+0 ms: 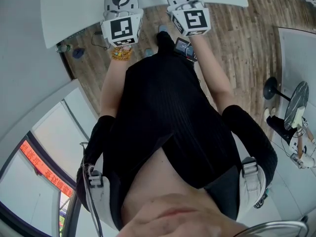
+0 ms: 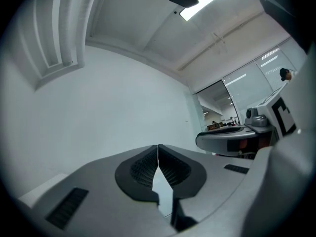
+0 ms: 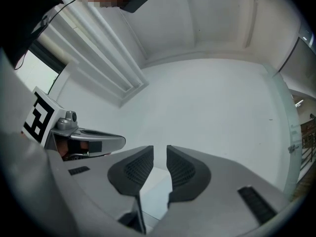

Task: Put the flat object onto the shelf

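Left gripper view: left claw (image 2: 158, 157) shut on nothing, aimed at a bare wall (image 2: 98, 107).
Right gripper view: right claw (image 3: 159, 157) slightly parted, empty.
Head view alone shows surface (image 1: 74, 9) and floor (image 1: 237, 48).
No flat object or shelf shows in any view. Task seemingly not begun; next move is to find the object.

Head camera stares steeply down the torso (image 1: 168, 117) to the floor (image 1: 237, 38). Cameras close behind left gripper (image 2: 158, 152) and right gripper (image 3: 159, 154) tilt up at wall (image 2: 108, 107) and ceiling (image 3: 212, 14), each glimpsing the other.
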Available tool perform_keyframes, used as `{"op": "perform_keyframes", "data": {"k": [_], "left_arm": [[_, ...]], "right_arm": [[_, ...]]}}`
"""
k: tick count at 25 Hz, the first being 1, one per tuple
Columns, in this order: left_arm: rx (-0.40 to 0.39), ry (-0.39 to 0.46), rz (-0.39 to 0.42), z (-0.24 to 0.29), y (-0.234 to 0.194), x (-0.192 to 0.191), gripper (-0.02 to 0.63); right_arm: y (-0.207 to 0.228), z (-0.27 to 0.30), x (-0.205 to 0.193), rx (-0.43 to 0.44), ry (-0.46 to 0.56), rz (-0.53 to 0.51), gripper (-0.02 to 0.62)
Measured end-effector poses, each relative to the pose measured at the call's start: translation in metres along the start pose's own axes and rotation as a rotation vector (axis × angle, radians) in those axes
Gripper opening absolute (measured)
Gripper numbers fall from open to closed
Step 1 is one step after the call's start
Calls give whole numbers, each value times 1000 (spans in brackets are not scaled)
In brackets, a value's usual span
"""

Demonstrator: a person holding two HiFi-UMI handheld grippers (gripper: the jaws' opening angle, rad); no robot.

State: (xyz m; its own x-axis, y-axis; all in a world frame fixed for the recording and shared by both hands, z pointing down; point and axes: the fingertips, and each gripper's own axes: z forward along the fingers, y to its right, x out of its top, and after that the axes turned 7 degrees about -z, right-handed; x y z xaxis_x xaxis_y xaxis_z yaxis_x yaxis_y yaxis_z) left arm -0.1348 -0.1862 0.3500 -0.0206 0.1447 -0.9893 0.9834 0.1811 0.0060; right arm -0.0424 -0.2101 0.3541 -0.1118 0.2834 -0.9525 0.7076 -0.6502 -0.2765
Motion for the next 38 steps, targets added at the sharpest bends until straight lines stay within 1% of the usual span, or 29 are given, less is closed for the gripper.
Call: {"op": "perform_keyframes", "data": {"k": [7,11,19,25,28,38], "left_arm": [[-17,-14,-37,-1,-2,-20,17],[-37,-20,-51,-2,-2,-29,17],[-30,-62,-61,-4,-7,-51,17],[-32,-73,-63,-5,-8,-55,17],[-35,-78,-64,-3,-7,-57,17],[-45,-80,-58,-2,-8,-62,17]], "right_arm": [[-12,1,-13,34,21,-1,86],[-15,2,-21,53,7,1,84],[-18,1,-38,66,-27,-9,75],[-20,0,-44,68,-46,-11,71],[-21,2,-47,75,-55,-14,55],[-24,7,-62,88,-86,-12,55]]}}
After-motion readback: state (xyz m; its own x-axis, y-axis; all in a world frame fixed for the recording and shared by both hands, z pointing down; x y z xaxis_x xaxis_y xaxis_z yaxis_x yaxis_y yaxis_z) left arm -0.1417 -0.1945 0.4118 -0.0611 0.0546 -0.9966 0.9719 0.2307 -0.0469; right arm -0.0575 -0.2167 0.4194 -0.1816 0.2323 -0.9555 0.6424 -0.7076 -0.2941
